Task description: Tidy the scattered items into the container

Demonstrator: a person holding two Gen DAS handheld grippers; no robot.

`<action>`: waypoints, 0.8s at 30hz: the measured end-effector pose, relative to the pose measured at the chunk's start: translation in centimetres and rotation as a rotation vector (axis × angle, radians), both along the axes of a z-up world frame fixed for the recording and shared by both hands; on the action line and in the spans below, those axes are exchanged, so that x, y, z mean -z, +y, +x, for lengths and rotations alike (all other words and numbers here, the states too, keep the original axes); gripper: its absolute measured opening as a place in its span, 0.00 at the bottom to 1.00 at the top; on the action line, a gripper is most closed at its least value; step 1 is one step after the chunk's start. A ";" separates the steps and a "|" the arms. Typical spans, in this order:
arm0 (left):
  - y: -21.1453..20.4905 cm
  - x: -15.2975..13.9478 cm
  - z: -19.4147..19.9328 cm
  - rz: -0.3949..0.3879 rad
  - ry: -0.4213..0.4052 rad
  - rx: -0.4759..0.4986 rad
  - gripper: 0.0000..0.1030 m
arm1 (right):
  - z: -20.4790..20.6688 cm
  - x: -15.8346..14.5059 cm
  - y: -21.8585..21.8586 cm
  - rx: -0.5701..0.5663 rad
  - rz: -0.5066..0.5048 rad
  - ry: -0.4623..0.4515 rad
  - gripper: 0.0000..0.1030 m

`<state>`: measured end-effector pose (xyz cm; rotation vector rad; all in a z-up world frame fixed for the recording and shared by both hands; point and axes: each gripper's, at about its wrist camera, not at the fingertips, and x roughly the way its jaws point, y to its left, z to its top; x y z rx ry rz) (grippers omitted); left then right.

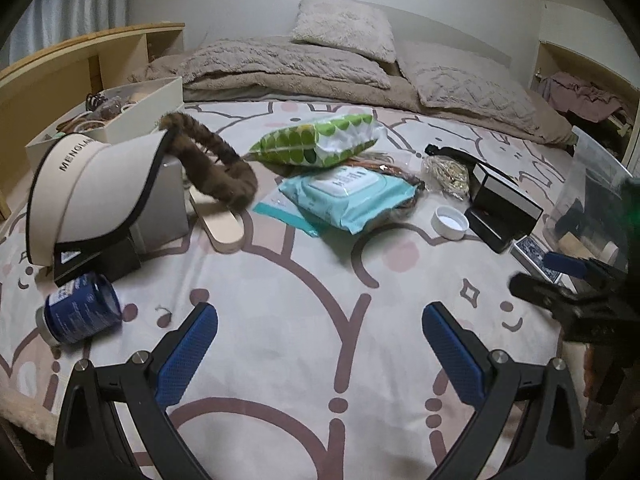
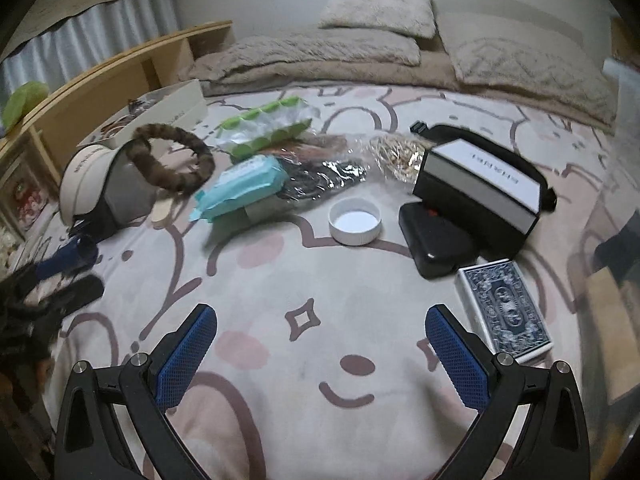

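Scattered items lie on a patterned bedspread. My left gripper (image 1: 320,332) is open and empty above bare bedspread, a blue jar (image 1: 80,312) to its left. My right gripper (image 2: 320,332) is open and empty, a blue card deck (image 2: 506,312) just right of it. Ahead lie a white lid (image 2: 354,220), a black-and-white box (image 2: 478,184), a black case (image 2: 436,240), teal wipes (image 1: 344,200), a green pack (image 1: 320,140), a cream visor (image 1: 92,188) and a brown fur band (image 1: 216,160). A clear container (image 1: 592,200) stands at the right.
A white box (image 1: 132,108) with hair ties sits at the back left by a wooden shelf (image 1: 60,76). Beige blankets and pillows (image 1: 344,60) fill the far end. A wooden stick (image 1: 220,220) lies under the fur band. The right gripper shows in the left view (image 1: 560,276).
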<state>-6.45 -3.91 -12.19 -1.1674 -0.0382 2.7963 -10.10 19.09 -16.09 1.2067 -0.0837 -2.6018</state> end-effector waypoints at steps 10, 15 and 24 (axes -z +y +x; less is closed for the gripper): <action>0.5 0.7 0.5 0.023 -0.011 0.037 1.00 | -4.6 1.9 -3.0 -0.036 0.103 -0.044 1.00; 1.0 0.7 0.6 0.008 -0.004 0.049 1.00 | -5.3 2.1 -5.8 -0.140 0.179 -0.010 1.00; 0.8 -0.6 1.6 0.017 0.034 0.073 1.00 | -7.5 3.5 -9.8 -0.232 0.158 -0.049 1.00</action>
